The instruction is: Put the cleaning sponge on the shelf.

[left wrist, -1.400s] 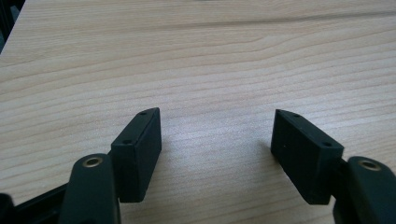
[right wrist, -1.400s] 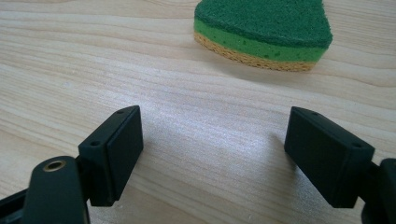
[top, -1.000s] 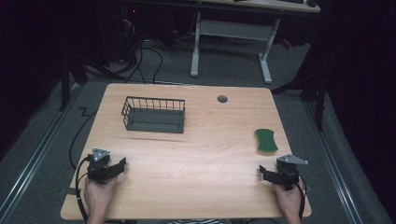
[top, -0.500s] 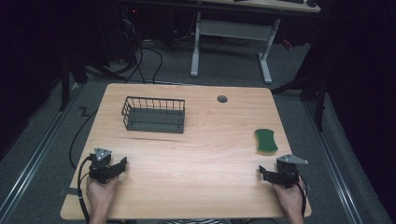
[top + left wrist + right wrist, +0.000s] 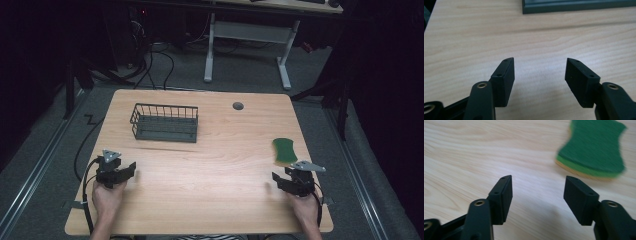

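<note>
While no readable writing shows, the sponge [image 5: 284, 151] is wavy-edged, green over yellow, lying flat near the table's [image 5: 215, 170] right edge just beyond the right gripper [image 5: 537, 188]. Both grippers' jaws have just been closing, yet stand apart, nothing between; left gripper [image 5: 539, 71] faces the wire basket [image 5: 164, 122].

The right tongs [image 5: 537, 182] rise from the bottom edge with their two black jaws apart, nothing but bare wood grain between them; they have just been closing. Beyond the right-hand jaw, toward the upper right, a green sponge [image 5: 594, 147] lies flat on the pale tabletop [image 5: 474, 152] — slightly blurred, a yellowish layer showing along its near edge, clear of both jaws.
</note>
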`<state>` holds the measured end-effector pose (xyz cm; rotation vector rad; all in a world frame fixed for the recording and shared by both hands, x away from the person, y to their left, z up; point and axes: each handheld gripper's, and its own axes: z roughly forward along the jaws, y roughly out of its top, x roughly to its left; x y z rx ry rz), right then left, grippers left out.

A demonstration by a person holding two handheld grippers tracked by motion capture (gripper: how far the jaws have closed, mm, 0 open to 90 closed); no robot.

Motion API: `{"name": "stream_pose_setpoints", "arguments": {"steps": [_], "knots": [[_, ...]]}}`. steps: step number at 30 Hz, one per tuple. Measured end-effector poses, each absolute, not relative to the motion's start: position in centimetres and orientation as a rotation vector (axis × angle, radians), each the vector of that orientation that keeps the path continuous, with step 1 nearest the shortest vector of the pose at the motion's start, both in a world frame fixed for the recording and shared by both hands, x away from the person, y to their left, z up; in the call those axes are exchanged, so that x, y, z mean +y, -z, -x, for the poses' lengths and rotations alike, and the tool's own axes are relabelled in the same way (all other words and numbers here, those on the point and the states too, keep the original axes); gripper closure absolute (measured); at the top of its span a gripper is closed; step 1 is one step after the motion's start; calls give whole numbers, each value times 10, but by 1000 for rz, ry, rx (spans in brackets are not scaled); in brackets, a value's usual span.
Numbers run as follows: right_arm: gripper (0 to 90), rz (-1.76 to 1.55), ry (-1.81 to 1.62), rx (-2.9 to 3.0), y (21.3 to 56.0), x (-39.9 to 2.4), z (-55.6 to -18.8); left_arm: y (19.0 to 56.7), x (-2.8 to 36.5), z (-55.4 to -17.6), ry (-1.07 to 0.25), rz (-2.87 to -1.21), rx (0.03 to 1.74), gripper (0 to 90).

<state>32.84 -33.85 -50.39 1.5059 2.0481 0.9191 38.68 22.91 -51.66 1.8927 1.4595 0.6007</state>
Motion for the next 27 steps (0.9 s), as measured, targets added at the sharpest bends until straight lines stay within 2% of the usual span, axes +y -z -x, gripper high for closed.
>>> {"name": "stream_pose_setpoints", "arguments": {"steps": [8, 15, 23, 27], "knots": [[489, -1444, -1006, 2107, 491, -294, -364, 499, 228, -409, -584, -1932, 1433, 442], [489, -1392, -1091, 2143, 484, -249, -392, 485, 226, -436, -584, -1947, 1432, 458], [505, -1345, -1115, 2243, 481, -204, -424, 489, 227, -458, -584, -1949, 1453, 518], [524, -1316, -1117, 2257, 475, -177, -440, 495, 236, -467, -557, -1894, 1507, 552]]}}
